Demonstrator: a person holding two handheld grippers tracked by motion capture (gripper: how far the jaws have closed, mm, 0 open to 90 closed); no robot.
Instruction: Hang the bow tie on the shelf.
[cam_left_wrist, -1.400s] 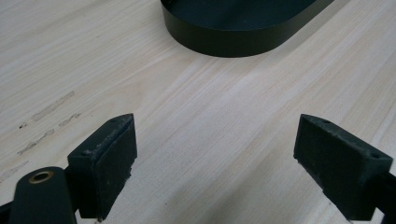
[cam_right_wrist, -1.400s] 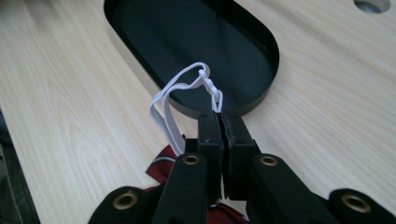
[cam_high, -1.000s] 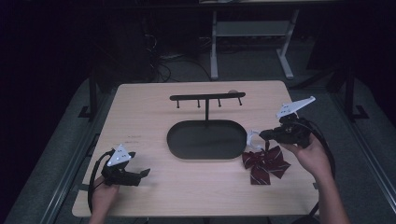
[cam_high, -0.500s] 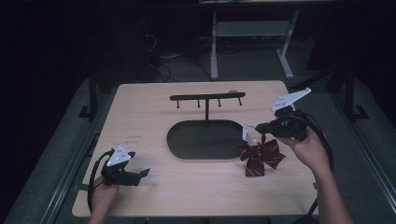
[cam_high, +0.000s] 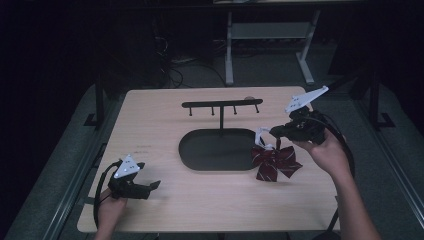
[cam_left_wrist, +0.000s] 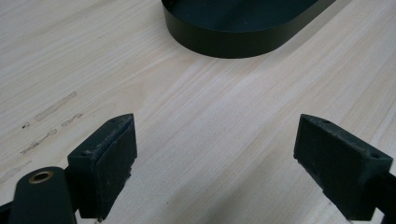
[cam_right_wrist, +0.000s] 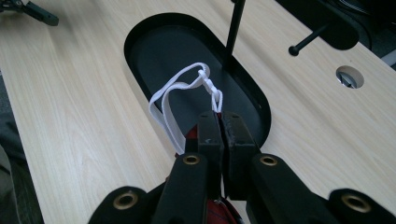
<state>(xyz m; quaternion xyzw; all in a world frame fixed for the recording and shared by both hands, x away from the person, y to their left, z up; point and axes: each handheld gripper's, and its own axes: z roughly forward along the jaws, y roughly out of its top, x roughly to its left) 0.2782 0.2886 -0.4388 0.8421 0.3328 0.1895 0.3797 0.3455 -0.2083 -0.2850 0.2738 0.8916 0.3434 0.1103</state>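
On the pale wooden table (cam_high: 165, 125), the right gripper (cam_high: 272, 132) is clamped on a dark red bow tie with thin white stripes (cam_high: 274, 161), which hangs below it just beside the right end of the black oval tray base of a small hanger stand (cam_high: 200, 150). The high view gives the whole bow, its lower edge near the tabletop; whether it touches the wood I cannot tell. It also shows the stand's thin black post rising to a black crossbar with short pegs (cam_high: 222, 104).

The right gripper view adds what the overhead camera leaves too small: the two black jaws pressed together on the bow's top, only a sliver of red cloth beneath them, and the bow's white elastic strap (cam_right_wrist: 173, 100) looping up and forward over the tray, joined by a small white plastic clasp (cam_right_wrist: 208, 84). A round metal-lined hole in the tabletop (cam_right_wrist: 349, 76) also shows there.

The left gripper (cam_high: 150, 187) rests low at the near left corner, well apart from the bow. The left gripper view shows its jaws wide apart with bare wood between them and the tray's rim (cam_left_wrist: 233, 44) ahead
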